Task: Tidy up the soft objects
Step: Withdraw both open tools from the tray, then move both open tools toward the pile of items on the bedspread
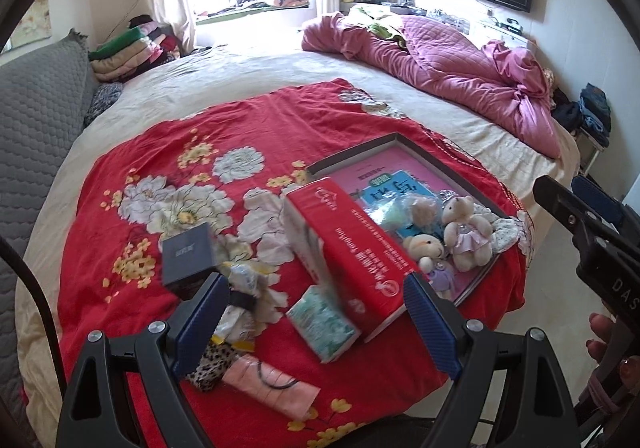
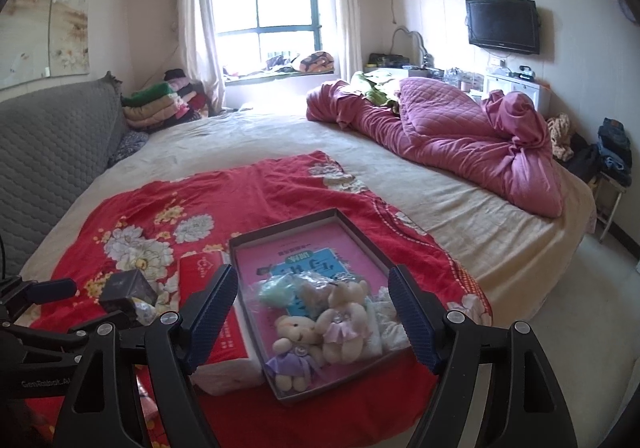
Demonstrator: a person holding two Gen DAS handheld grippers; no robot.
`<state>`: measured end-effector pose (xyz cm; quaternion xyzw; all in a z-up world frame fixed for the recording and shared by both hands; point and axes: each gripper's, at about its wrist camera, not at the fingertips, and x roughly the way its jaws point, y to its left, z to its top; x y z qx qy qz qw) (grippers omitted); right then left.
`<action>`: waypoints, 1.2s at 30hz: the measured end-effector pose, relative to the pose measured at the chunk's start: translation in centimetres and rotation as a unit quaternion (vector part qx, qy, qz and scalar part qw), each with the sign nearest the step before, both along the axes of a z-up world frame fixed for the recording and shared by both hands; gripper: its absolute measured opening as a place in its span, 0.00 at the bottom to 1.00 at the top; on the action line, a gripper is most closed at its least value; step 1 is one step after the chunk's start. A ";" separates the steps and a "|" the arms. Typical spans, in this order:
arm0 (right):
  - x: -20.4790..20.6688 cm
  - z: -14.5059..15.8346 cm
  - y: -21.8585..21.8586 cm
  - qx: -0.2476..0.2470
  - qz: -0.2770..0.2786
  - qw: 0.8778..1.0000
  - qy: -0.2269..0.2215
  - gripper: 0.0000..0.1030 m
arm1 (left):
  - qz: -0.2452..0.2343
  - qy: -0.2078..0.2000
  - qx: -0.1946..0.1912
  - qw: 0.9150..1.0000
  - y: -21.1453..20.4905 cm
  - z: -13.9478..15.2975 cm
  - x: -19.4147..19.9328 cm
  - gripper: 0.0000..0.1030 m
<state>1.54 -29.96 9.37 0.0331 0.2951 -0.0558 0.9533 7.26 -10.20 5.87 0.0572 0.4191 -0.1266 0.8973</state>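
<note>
The left gripper point(image 1: 316, 312) hung with jaws spread and nothing between them, low in its frame above a tissue pack point(image 1: 322, 322), a red book point(image 1: 352, 248) and a dark box point(image 1: 188, 258) on the red floral blanket point(image 1: 160, 152). The right gripper point(image 2: 314, 314) also stood wide apart and empty, over the shallow tray point(image 2: 280, 234) at lower centre, where two teddy bears point(image 2: 320, 332) lay together on a pink booklet point(image 2: 288, 252), just right of the book
</note>
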 end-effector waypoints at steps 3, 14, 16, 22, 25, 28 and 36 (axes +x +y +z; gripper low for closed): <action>0.2 0.2 1.1 -0.011 0.011 1.000 0.000 0.76 | 0.010 0.003 -0.001 1.000 1.4 0.0 -0.1 0.86; 0.4 0.7 4.7 -0.019 0.056 0.998 -0.002 0.76 | 0.072 0.006 -0.010 0.997 8.7 0.4 0.2 0.86; 0.5 0.7 5.6 -0.024 0.068 0.997 -0.001 0.76 | 0.086 0.008 -0.010 0.996 10.1 0.2 0.1 0.86; 0.4 0.2 8.5 -0.035 0.103 0.994 0.005 0.76 | 0.114 0.018 -0.013 0.993 13.4 -0.8 -0.3 0.86; 0.4 -0.3 10.1 -0.044 0.124 0.991 0.011 0.76 | 0.125 0.026 -0.010 0.992 14.6 -1.6 -0.5 0.86; 0.4 -1.2 12.0 -0.057 0.148 0.987 0.025 0.76 | 0.133 0.033 -0.007 0.991 15.5 -2.5 -0.7 0.86; 0.4 -5.3 17.1 -0.087 0.232 0.966 0.079 0.76 | 0.150 0.063 -0.010 0.987 17.3 -5.8 -0.5 0.86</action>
